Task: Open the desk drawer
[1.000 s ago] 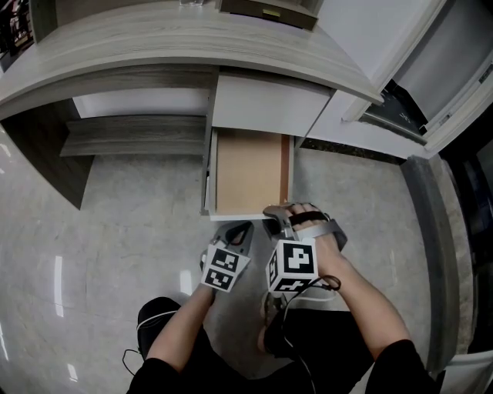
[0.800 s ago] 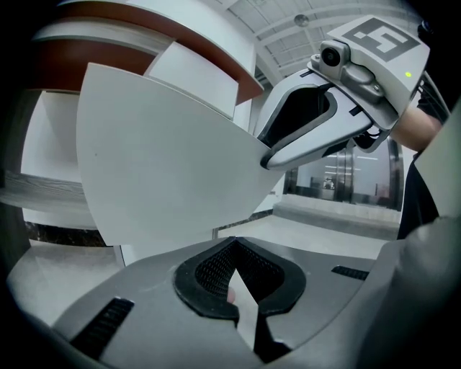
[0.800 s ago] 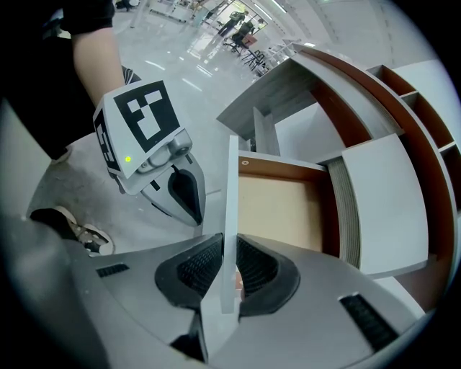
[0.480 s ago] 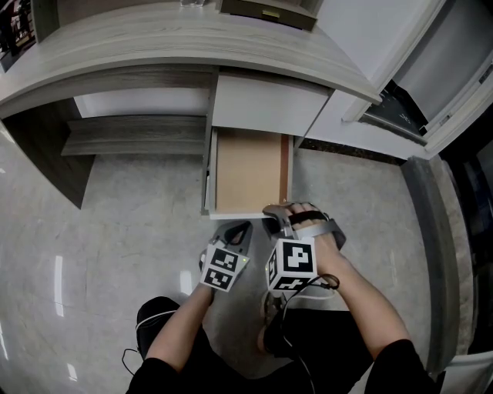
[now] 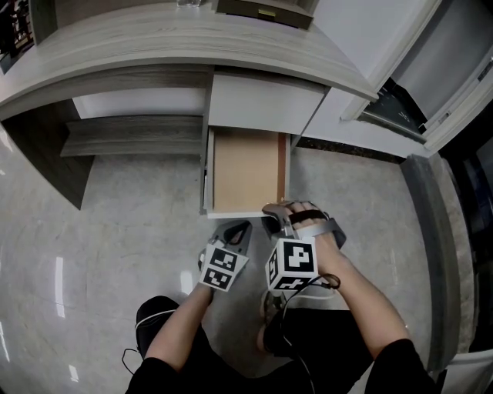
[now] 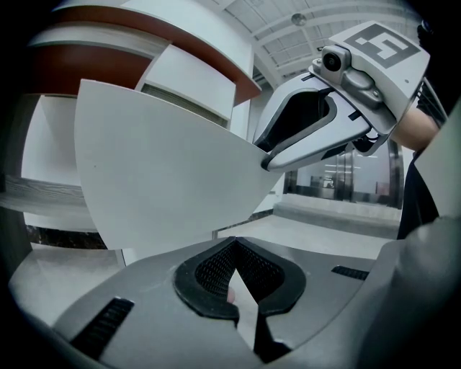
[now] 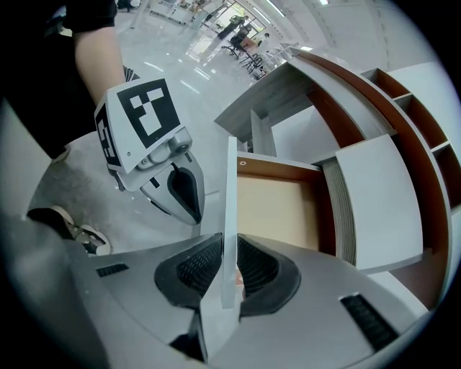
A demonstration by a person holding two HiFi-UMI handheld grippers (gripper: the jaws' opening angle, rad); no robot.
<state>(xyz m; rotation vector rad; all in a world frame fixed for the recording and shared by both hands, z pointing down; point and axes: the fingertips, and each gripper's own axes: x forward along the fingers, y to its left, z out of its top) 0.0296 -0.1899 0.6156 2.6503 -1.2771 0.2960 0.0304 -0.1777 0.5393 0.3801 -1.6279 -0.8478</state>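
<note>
Right gripper view: right gripper [image 7: 230,243] fingers [image 7: 198,270] just easing apart, yet pinching drawer front [image 7: 230,180]; left gripper [image 6: 235,246] fingers [image 6: 209,270] pressed together

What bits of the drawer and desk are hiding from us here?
Head view: the back of the drawer is hidden under the white panel above it.
Head view: the dark object on the desk is cut off by the top edge.
Left gripper view: the drawer's inside is hidden behind its own white front.

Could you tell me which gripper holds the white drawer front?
The right gripper, jaws just eased slightly, grips the white drawer front; the left gripper is shut empty.
</note>
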